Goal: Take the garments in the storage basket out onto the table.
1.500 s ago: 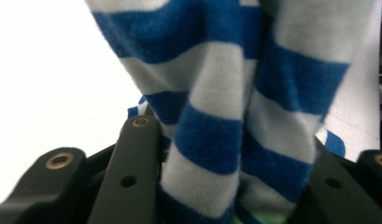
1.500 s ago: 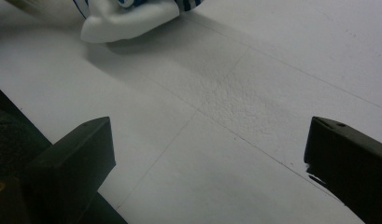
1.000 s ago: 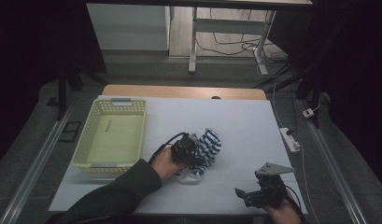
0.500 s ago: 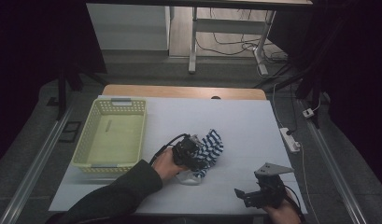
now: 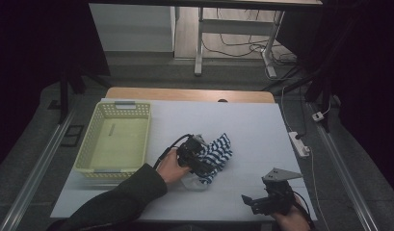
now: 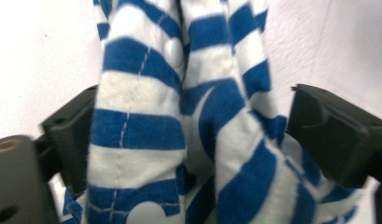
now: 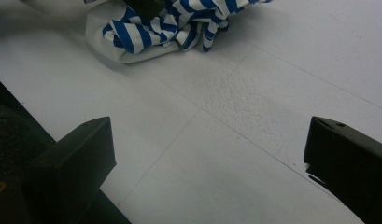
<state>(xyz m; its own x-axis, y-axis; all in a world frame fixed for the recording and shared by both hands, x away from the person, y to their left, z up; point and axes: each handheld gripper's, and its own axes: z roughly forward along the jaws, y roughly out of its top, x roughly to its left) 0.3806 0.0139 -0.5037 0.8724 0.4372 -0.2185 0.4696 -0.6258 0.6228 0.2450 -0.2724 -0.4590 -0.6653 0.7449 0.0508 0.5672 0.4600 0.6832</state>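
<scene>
A blue-and-white striped cloth (image 5: pixel 218 150) lies crumpled near the middle of the white table (image 5: pixel 252 125). My left gripper (image 5: pixel 203 164) is pushed into its near-left side. In the left gripper view the cloth (image 6: pixel 179 116) hangs bunched between the two widely spread jaws of the left gripper (image 6: pixel 188 135); the left jaw touches it, the right one stands just off it. My right gripper (image 5: pixel 250 202) rests open at the front right edge of the table, nothing between its jaws (image 7: pixel 207 154). From there the cloth (image 7: pixel 170 23) shows farther off.
A pale yellow plastic basket (image 5: pixel 88 166) stands at the table's left, nothing inside. A white power strip (image 5: pixel 299 144) lies off the right edge. Bare tabletop (image 7: pixel 235 93) stretches between the right gripper and the cloth.
The left gripper has pressed slightly farther into the cloth, which shifted a little. The right gripper has stayed put.
</scene>
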